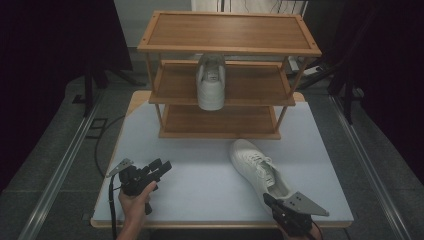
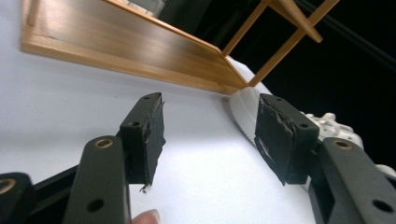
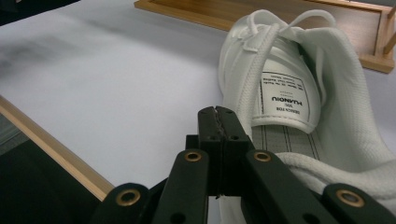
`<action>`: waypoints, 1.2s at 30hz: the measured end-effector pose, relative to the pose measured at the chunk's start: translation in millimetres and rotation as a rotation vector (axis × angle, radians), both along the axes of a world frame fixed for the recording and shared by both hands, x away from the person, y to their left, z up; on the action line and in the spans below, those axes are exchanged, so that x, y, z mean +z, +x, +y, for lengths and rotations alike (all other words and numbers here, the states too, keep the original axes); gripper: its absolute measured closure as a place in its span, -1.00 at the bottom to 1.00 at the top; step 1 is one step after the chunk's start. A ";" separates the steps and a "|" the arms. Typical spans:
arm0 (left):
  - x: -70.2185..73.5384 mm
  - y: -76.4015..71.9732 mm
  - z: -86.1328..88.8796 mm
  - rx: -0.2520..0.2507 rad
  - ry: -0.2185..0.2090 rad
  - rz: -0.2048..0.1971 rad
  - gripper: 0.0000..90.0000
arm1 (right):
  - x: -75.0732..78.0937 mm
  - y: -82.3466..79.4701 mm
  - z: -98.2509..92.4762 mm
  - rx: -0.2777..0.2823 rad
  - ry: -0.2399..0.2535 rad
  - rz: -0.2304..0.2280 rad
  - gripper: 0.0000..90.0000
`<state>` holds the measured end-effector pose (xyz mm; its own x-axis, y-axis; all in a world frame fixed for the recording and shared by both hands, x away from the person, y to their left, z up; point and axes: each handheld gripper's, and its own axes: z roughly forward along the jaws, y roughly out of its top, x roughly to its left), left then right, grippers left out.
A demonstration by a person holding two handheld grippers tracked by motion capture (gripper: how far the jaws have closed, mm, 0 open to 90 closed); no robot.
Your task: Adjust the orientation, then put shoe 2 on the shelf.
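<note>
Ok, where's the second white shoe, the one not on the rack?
In the high view the loose white shoe lies on the table, right of centre, just before the wooden rack, its heel beside the right hand-held gripper.

- I am reading one printed label [image 3: 283, 96] in the right gripper view; it is sitting on the inside of the tongue of the white shoe [image 3: 299, 84] lying on the table.
- The label is facing me upside down, inside a thin black frame.
- Its largest line is showing as "HUANQIU" in bold black capitals.
- Several smaller lines of print are running above and below that word, but they are staying too small for me to make out.
- I am finding no other readable text.
</note>
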<state>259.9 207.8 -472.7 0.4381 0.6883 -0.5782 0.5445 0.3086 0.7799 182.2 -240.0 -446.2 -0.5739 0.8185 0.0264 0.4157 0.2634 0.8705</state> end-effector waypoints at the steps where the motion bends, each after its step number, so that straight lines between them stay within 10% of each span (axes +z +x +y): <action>1: 0.1 0.4 -0.5 -0.007 -0.012 0.002 -0.07 | 0.0 -0.1 -0.9 -0.002 0.001 0.001 0.99; 19: 5.6 -5.8 2.8 0.005 -0.018 -0.008 -0.09 | 41.2 11.6 -16.1 0.041 0.125 -0.160 0.35; 36: 10.1 -9.8 -5.2 -0.037 -0.029 -0.013 -0.11 | 68.4 67.1 -50.7 0.023 0.129 -0.088 0.17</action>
